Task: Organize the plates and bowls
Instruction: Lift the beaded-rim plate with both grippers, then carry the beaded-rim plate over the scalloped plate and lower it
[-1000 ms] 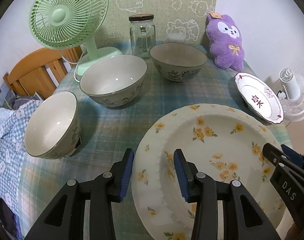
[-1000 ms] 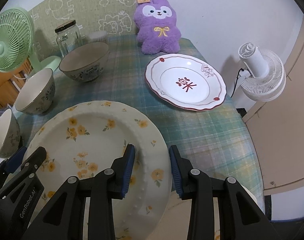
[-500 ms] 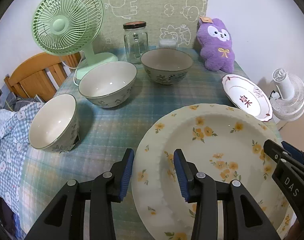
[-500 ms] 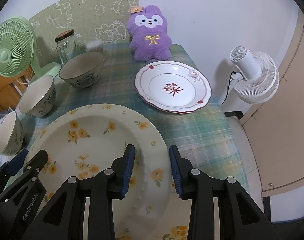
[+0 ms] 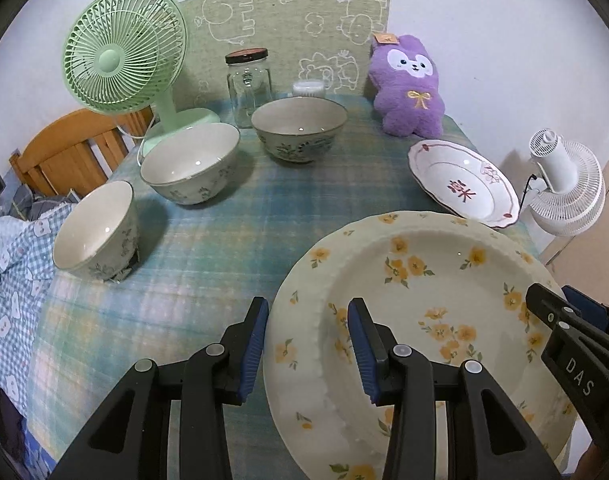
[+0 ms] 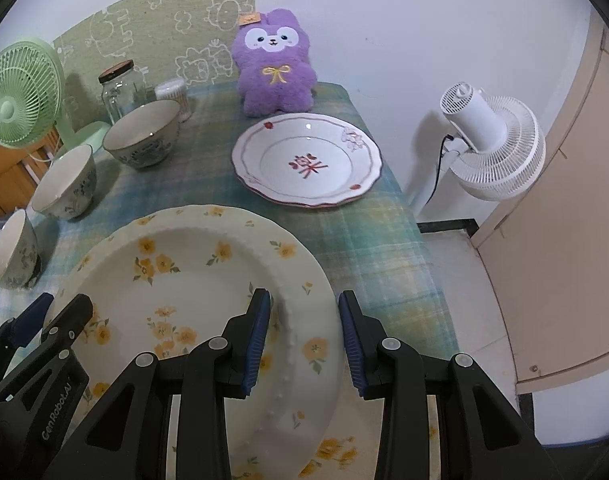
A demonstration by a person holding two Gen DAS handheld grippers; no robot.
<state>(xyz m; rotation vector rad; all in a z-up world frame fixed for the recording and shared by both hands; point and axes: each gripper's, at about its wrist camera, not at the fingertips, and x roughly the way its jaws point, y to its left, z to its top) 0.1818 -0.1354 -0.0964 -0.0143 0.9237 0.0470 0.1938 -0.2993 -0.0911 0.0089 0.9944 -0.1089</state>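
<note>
- Plaid-clothed tabletop (image 5: 232, 240) against a white wall, 3 bowls in a row on the left, red-trimmed plate (image 6: 307, 160) far right.
- I've got the left claw (image 5: 307, 344) and right claw (image 6: 304, 338) each straddling an opposite rim of the floral plate (image 5: 416, 304); pinching, I judge.
- 2 grips because it's wide; probably goes under the red-trimmed one.

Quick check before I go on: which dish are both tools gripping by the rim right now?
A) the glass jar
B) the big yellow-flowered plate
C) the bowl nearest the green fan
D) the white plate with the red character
B: the left tool and the right tool each straddle an opposite rim of the yellow-flowered plate.
</note>
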